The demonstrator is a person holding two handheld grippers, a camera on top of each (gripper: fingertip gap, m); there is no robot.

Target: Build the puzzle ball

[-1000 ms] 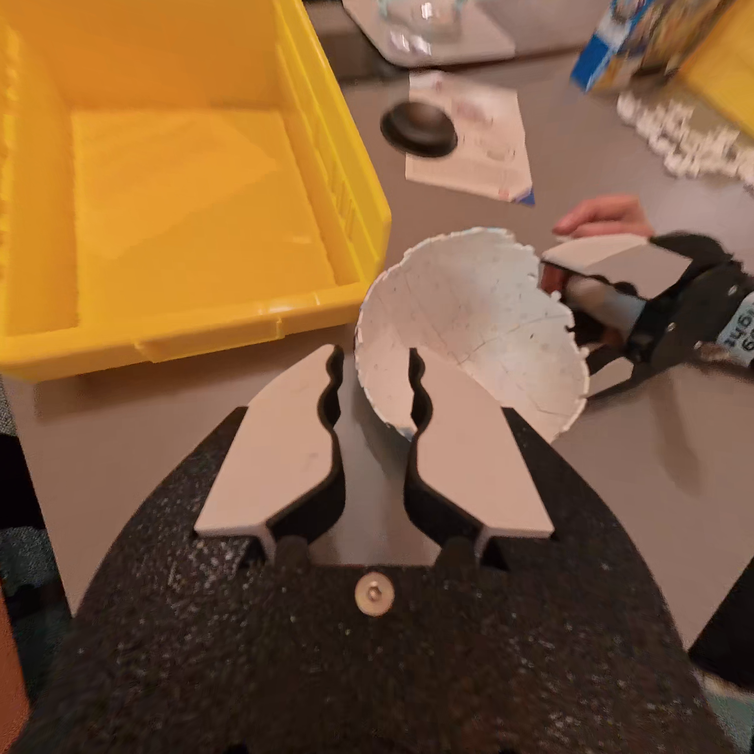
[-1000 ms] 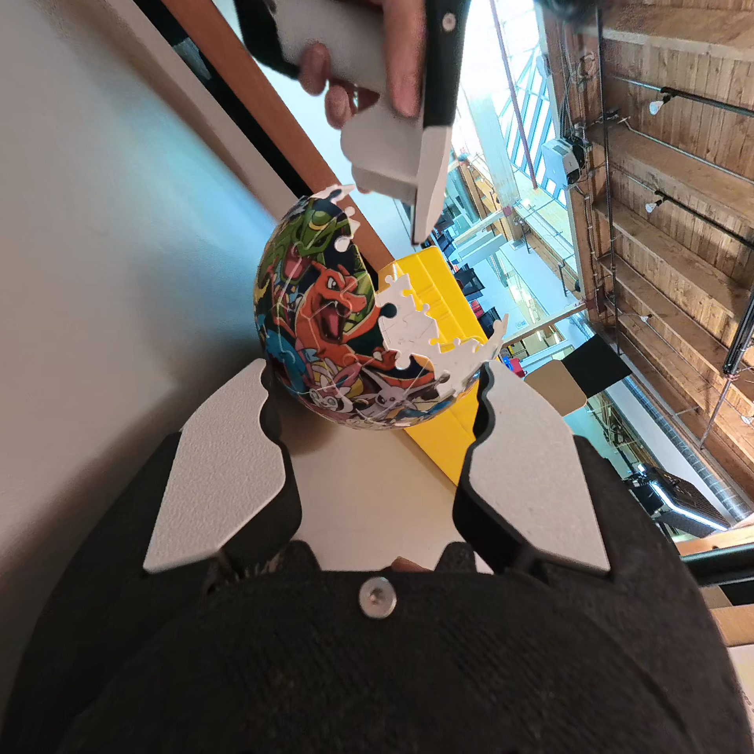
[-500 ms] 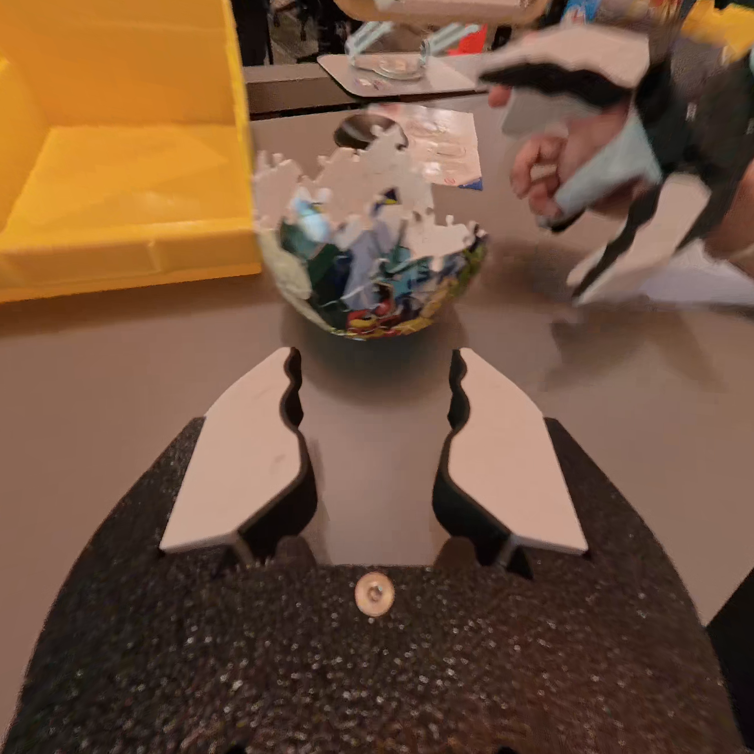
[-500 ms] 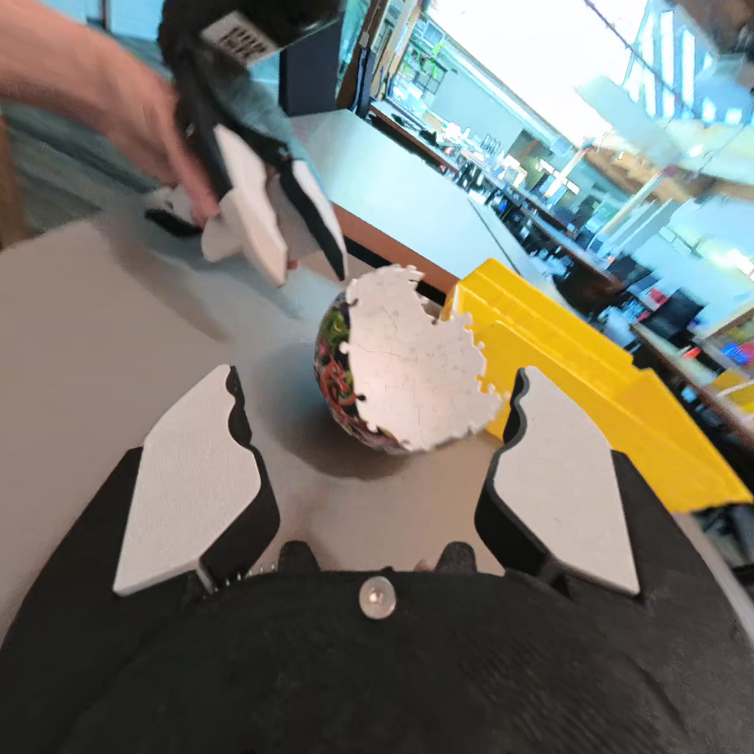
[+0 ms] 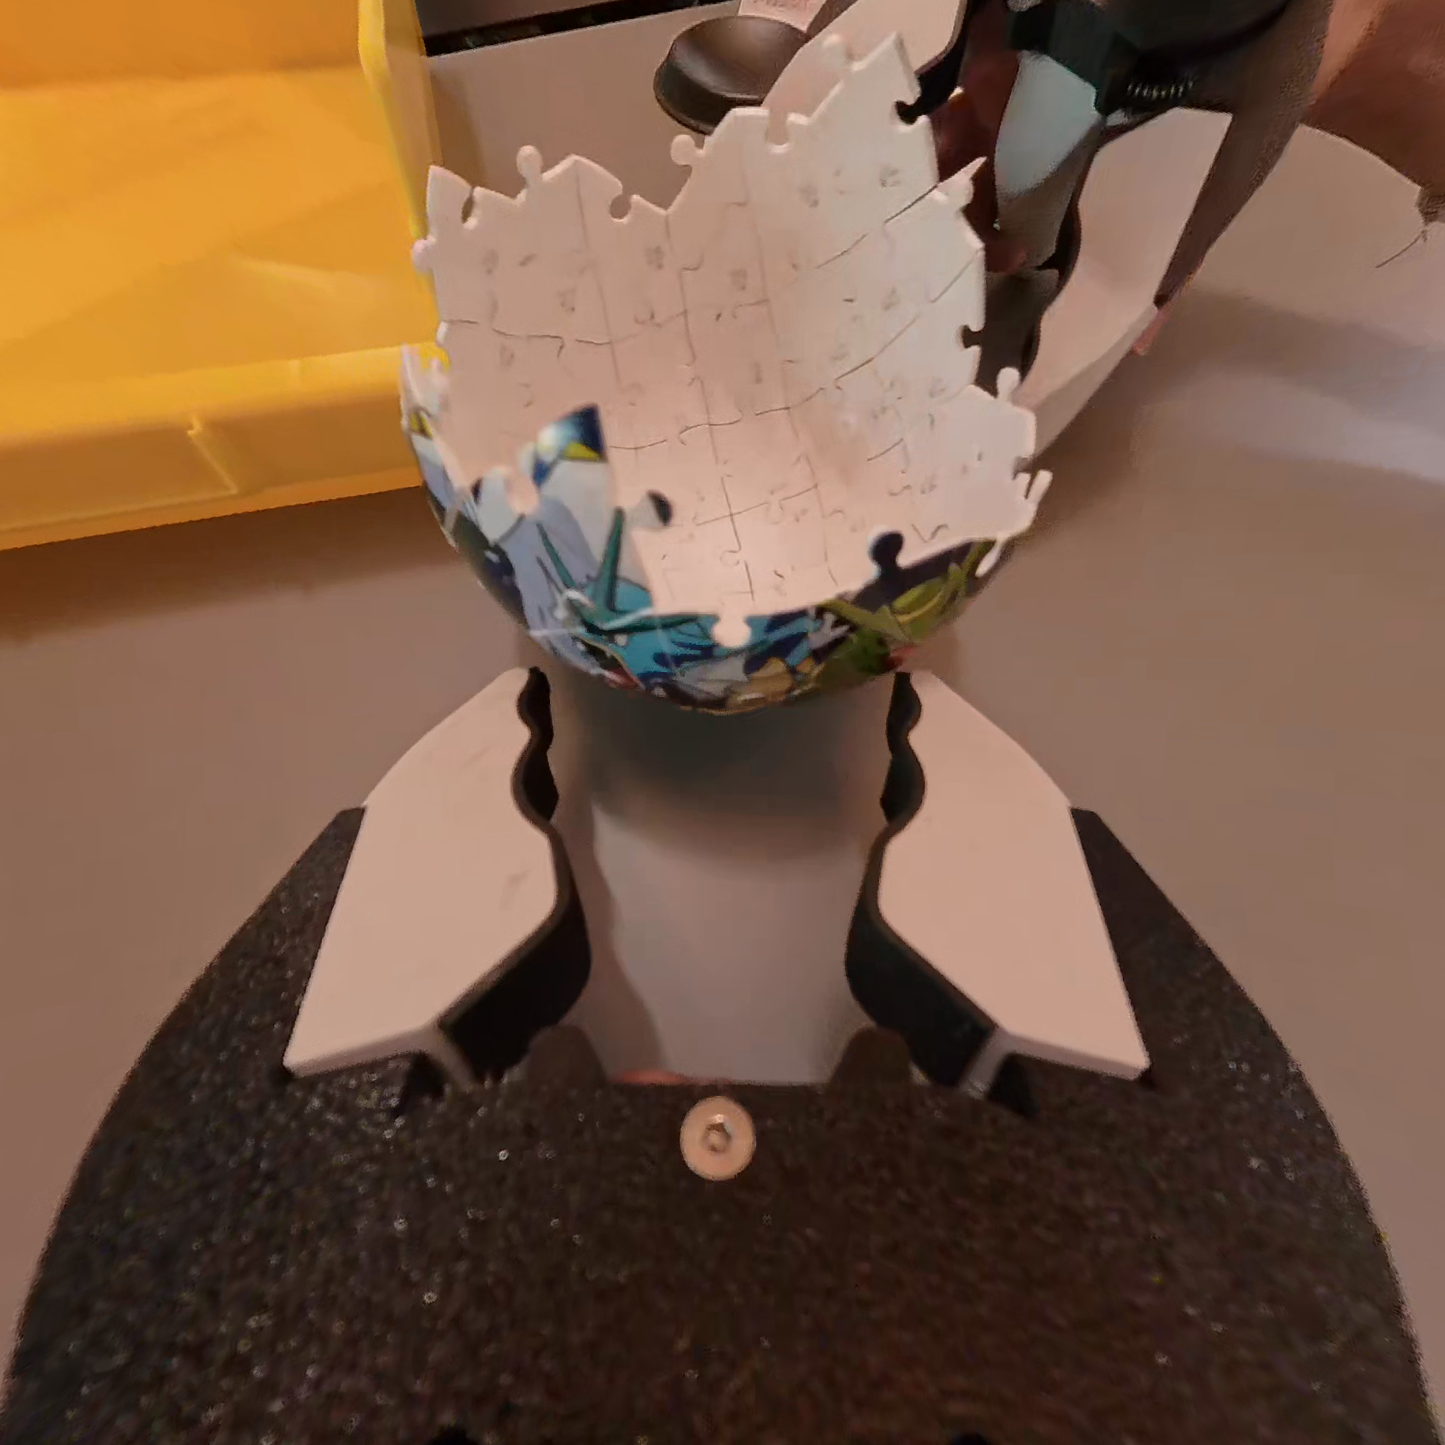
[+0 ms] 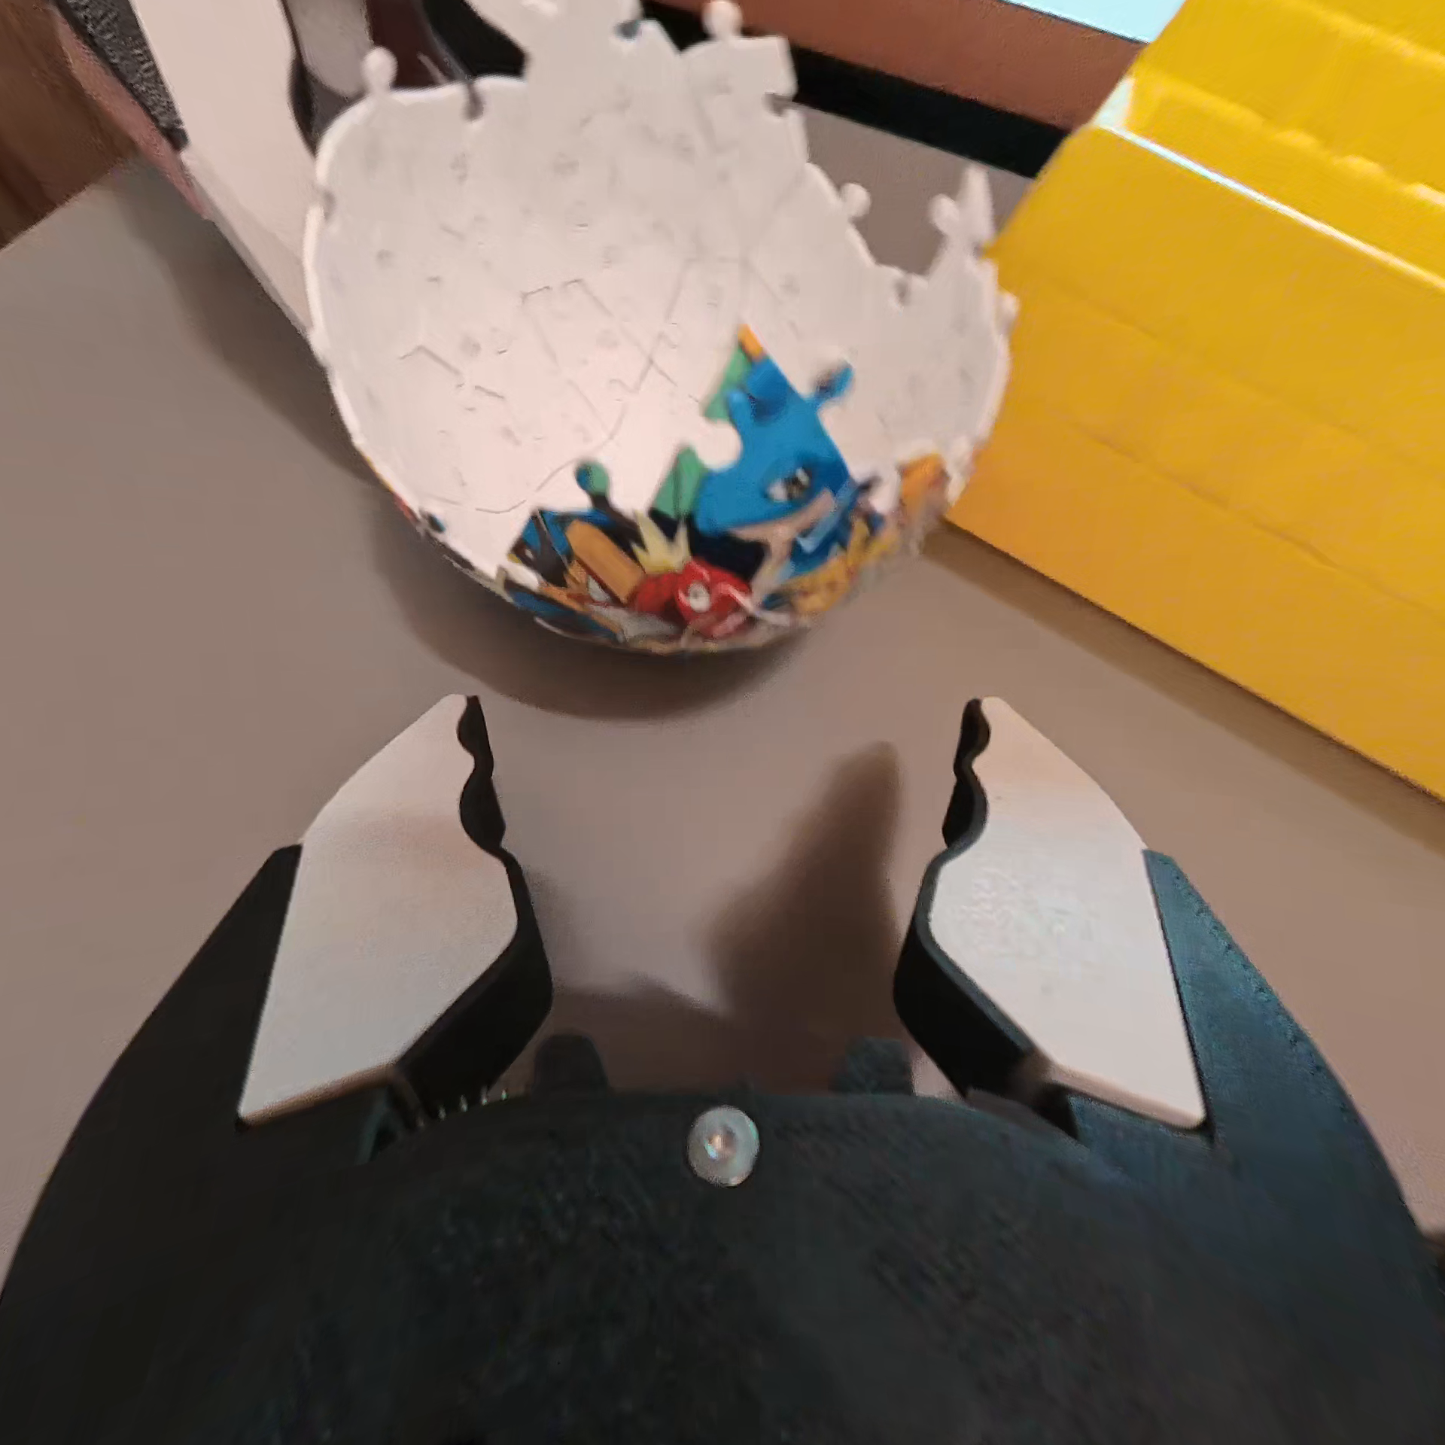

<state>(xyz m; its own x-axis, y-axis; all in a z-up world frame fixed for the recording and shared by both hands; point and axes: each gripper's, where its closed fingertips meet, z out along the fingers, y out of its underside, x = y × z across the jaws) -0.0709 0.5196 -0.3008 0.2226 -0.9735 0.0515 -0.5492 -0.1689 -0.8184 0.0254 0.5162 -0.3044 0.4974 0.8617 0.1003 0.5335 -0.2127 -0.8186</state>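
I can't read any writing here; the faint marks inside the puzzle ball (image 5: 743, 375) are illegible.

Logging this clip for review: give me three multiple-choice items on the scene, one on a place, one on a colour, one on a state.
1. Where is the puzzle ball?
A. in the bin
B. on the table beside the bin
C. held in a gripper

2. What colour is the bin?
A. yellow
B. green
C. red

3. How is the left gripper?
A. shut on the ball
B. shut, empty
C. open

Answers: 1 B, the ball's base rests on the table by the bin wall. 2 A, its walls are yellow. 3 C, its fingers stand apart, nothing between them.
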